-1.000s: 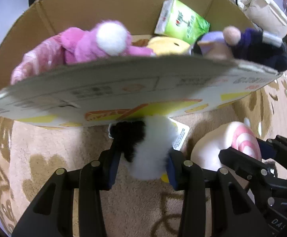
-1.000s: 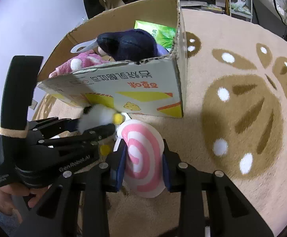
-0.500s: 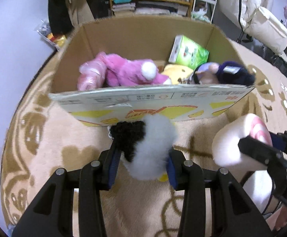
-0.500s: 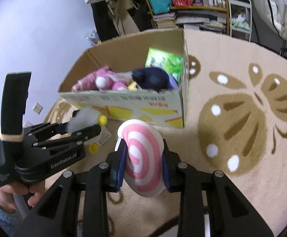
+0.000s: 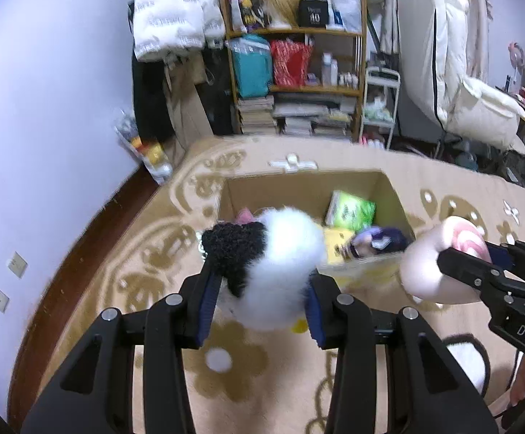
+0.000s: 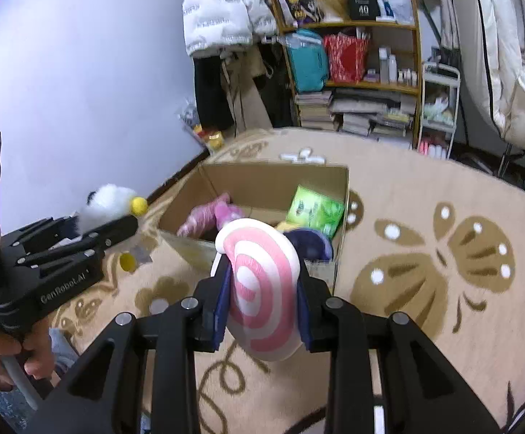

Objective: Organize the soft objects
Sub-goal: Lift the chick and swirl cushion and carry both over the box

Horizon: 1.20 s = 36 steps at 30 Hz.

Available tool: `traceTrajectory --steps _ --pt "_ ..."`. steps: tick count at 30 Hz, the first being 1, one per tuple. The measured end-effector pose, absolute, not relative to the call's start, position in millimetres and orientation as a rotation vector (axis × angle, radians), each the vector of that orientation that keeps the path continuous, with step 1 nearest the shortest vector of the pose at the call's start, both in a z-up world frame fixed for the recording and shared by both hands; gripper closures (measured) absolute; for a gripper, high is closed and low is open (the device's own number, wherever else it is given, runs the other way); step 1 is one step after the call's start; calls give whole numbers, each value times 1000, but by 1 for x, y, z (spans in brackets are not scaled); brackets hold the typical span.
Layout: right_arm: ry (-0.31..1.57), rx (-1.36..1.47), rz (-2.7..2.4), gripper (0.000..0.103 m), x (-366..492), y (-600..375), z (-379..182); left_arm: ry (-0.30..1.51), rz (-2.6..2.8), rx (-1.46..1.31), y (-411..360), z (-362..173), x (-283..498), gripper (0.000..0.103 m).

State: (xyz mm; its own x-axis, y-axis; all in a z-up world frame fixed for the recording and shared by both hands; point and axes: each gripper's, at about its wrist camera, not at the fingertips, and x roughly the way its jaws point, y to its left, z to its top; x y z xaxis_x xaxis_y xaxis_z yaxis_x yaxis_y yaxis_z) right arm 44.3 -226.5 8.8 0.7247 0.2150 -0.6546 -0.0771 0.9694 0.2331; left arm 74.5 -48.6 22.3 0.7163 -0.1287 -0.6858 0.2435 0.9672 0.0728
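Left wrist view first: the left hand-held gripper (image 5: 260, 298) is clamped on a fluffy black-and-white plush toy (image 5: 273, 264), its blue pads pressed into the fur on both sides, with a bit of yellow showing under the toy. Beyond it an open cardboard box (image 5: 298, 188) sits on a beige patterned rug (image 5: 153, 253). Inside the box are a green packet (image 5: 351, 209) leaning near the far right corner, a yellow soft item (image 5: 336, 244), a dark purple plush (image 5: 380, 240) against the near wall, and a sliver of pink plush (image 5: 245, 216) mostly hidden behind the held toy. At the right edge the right hand-held gripper (image 5: 479, 267) carries a pink-and-white swirl plush (image 5: 443, 253), held up beside the box's near right corner. A cluttered shelf (image 5: 298, 83) stands against the far wall.

Right wrist view: the right hand-held gripper (image 6: 262, 307) grips the swirl plush (image 6: 262, 285) firmly between its pads, the spiral face turned toward the camera. The box (image 6: 273, 177) lies just past it on the rug (image 6: 425, 217), holding the pink plush (image 6: 208, 217) at the left, the green packet (image 6: 314, 209) at the right and the purple plush (image 6: 309, 246) at the near edge. At the left, a person's hand (image 6: 9, 354) holds the left hand-held gripper (image 6: 92, 224), with the black-and-white toy (image 6: 108, 204) raised left of the box.
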Motion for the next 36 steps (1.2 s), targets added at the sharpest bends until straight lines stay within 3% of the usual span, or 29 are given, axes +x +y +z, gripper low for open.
traceTrajectory --steps 7,21,36 --pt "690 198 152 70 62 -229 18 638 -173 176 -46 46 88 63" --pt "636 155 112 67 108 -236 20 564 -172 180 -58 41 133 62" --pt "618 105 135 65 142 -237 3 633 -179 145 -54 12 165 62"
